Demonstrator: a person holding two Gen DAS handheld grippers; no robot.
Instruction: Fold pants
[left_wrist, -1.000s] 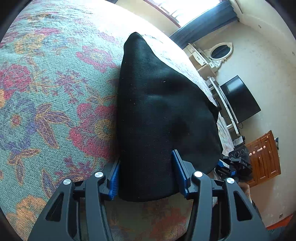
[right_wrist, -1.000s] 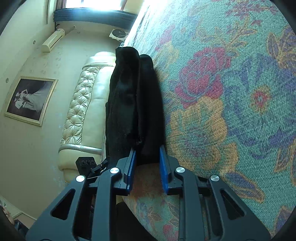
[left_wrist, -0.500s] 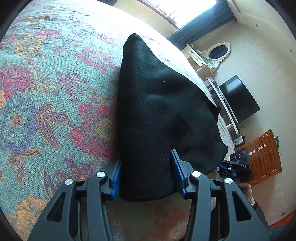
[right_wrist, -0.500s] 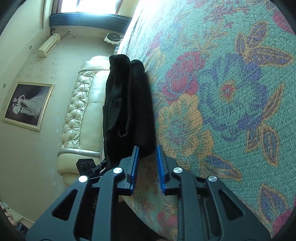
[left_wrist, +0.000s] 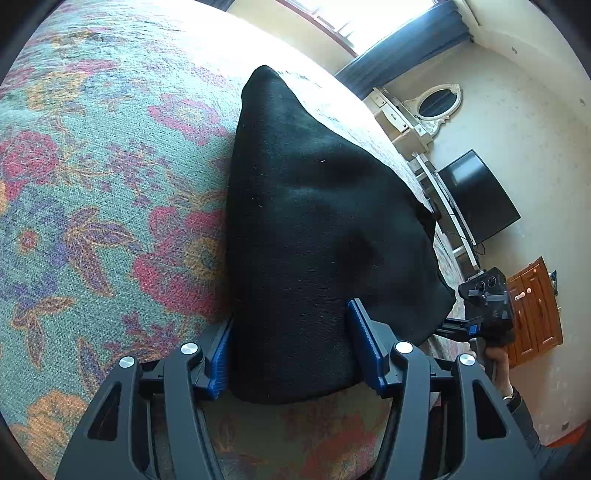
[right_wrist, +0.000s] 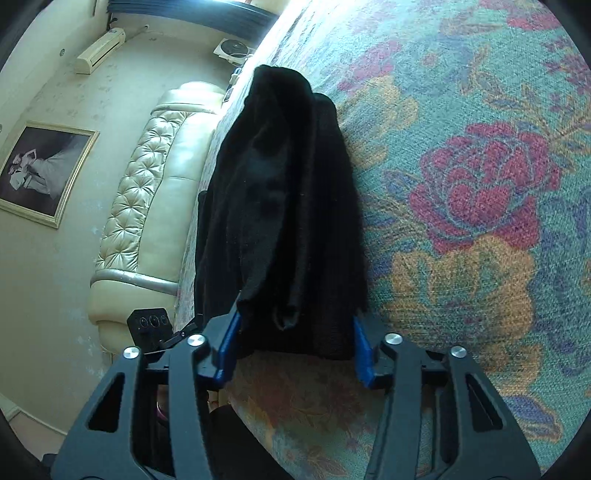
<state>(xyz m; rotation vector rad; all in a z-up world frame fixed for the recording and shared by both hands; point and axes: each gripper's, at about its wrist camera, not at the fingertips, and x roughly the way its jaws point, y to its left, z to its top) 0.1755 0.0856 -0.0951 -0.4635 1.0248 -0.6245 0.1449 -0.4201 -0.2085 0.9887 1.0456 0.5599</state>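
The black pants (left_wrist: 317, 229) lie folded in a thick stack on the floral bedspread (left_wrist: 92, 206). My left gripper (left_wrist: 291, 354) is open, its blue pads on either side of the stack's near end. In the right wrist view the pants (right_wrist: 284, 206) show as several stacked layers. My right gripper (right_wrist: 293, 347) is open wide around that near edge, its pads apart from the cloth. The right gripper (left_wrist: 487, 306) also shows in the left wrist view beyond the stack.
A cream tufted headboard (right_wrist: 147, 206) and a framed picture (right_wrist: 40, 173) stand on the wall side. A television (left_wrist: 476, 199), a mirror (left_wrist: 439, 101) and a wooden cabinet (left_wrist: 535, 302) are across the room.
My right gripper has opened from shut on the pants' edge to wide open. My left gripper has stayed open around the stack and barely moved.
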